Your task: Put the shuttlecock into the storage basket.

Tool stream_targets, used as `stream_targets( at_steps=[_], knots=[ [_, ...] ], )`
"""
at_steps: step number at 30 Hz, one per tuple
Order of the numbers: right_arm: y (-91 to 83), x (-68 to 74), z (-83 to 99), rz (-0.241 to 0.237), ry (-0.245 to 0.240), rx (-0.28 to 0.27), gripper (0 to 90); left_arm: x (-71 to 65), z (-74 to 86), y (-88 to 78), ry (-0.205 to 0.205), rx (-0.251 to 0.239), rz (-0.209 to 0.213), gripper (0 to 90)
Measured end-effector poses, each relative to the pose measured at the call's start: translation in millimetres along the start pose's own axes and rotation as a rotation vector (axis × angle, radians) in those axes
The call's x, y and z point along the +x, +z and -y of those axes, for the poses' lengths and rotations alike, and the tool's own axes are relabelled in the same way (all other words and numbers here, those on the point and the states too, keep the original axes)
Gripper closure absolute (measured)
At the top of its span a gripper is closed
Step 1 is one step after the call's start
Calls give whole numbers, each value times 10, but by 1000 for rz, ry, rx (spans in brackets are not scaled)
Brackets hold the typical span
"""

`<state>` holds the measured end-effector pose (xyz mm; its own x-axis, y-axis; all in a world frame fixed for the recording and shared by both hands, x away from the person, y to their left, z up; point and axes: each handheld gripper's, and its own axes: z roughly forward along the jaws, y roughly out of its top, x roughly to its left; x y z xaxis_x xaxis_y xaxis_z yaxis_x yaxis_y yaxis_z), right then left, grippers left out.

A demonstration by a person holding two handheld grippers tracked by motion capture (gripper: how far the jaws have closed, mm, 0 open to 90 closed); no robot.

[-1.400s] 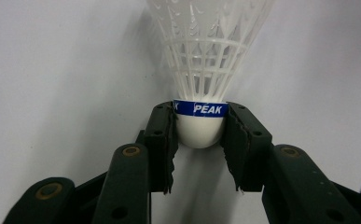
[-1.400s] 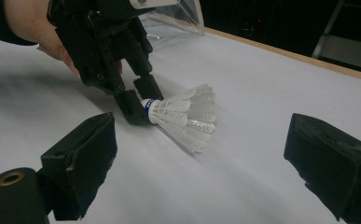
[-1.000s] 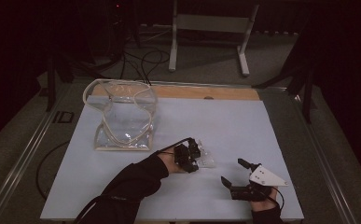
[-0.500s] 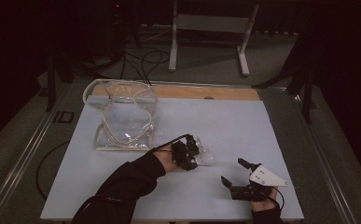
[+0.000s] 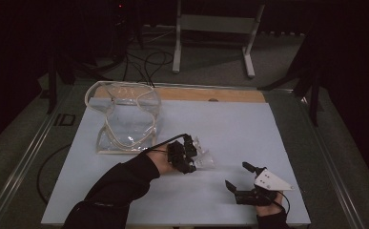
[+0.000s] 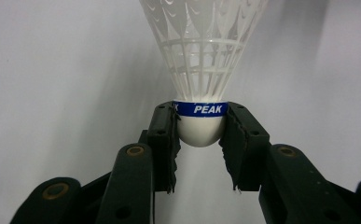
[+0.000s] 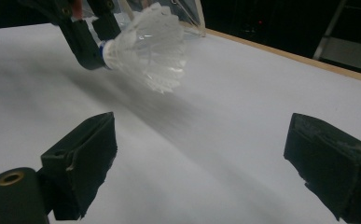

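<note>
A white plastic shuttlecock point(image 6: 201, 51) with a blue band reading PEAK is clamped by its round cork between the jaws of my left gripper point(image 6: 200, 123). In the high view the left gripper point(image 5: 188, 153) hovers over the middle of the white board, and the shuttlecock point(image 5: 205, 160) has its skirt pointing right. In the right gripper view the shuttlecock point(image 7: 152, 44) hangs clear above the board in the left gripper point(image 7: 90, 39). My right gripper point(image 5: 240, 177) rests near the front right edge, jaws wide apart with nothing between them point(image 7: 206, 158).
A clear plastic container point(image 5: 125, 114) with a wavy rim stands at the back left of the white board point(image 5: 239, 124). A wooden strip point(image 5: 210, 94) runs along the far edge. Metal stand legs point(image 5: 210, 43) and cables lie on the dark floor behind.
My left gripper has risen a little with the shuttlecock and drifted slightly left. The right gripper has stayed where it was.
</note>
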<state>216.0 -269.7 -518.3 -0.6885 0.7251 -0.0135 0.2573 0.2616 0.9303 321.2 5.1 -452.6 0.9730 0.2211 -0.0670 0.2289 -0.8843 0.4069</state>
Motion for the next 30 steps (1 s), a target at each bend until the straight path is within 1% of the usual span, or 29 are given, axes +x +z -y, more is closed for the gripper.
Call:
stream_targets(
  at_steps=[3, 4, 8, 9, 10, 14, 15, 18, 19, 21, 22, 25, 27, 28, 29, 30],
  knots=[
    [-3, -3, -4, 10, -4, -3, 91, -6, 23, -62, -1, 2, -1, 669],
    [-4, -4, -2, 10, 2, -3, 91, -3, 31, -84, -1, 2, 7, 669],
    [7, -4, 5, 10, -3, 4, 91, -19, 53, -175, 9, 3, 3, 669],
    [7, -4, 5, 10, -3, 4, 91, -23, 57, -197, 5, 1, 5, 669],
    [8, -1, 3, 9, -2, 3, 91, -22, 60, -222, 11, 1, 10, 668],
    [12, -4, 8, 9, 2, 6, 91, -8, 75, -305, 3, -10, 22, 669],
    [12, -4, 8, 9, 2, 6, 91, -8, 75, -305, 3, -10, 22, 668],
    [10, -2, 5, 9, -2, 3, 91, -19, 76, -387, 10, -9, 24, 669],
    [11, -2, 6, 9, 0, 6, 91, -21, 74, -408, 10, -11, 19, 669],
    [15, -2, 8, 8, 3, 7, 91, -20, 72, -429, 7, -9, 24, 669],
    [14, -3, 8, 8, 3, 7, 91, -22, 66, -484, 15, -7, 23, 668],
    [14, -4, 7, 9, 3, 5, 91, -16, 59, -555, 17, -14, 19, 668],
    [16, -4, 8, 8, 2, 5, 91, -18, 55, -589, 19, -20, 23, 668],
    [17, -2, 8, 8, 2, 6, 91, -14, 51, -604, 15, -19, 23, 668],
    [17, -1, 8, 7, 2, 6, 91, -17, 50, -616, 22, -14, 26, 668],
    [17, -1, 8, 7, 3, 5, 91, -16, 47, -630, 21, -15, 22, 668]
  ],
)
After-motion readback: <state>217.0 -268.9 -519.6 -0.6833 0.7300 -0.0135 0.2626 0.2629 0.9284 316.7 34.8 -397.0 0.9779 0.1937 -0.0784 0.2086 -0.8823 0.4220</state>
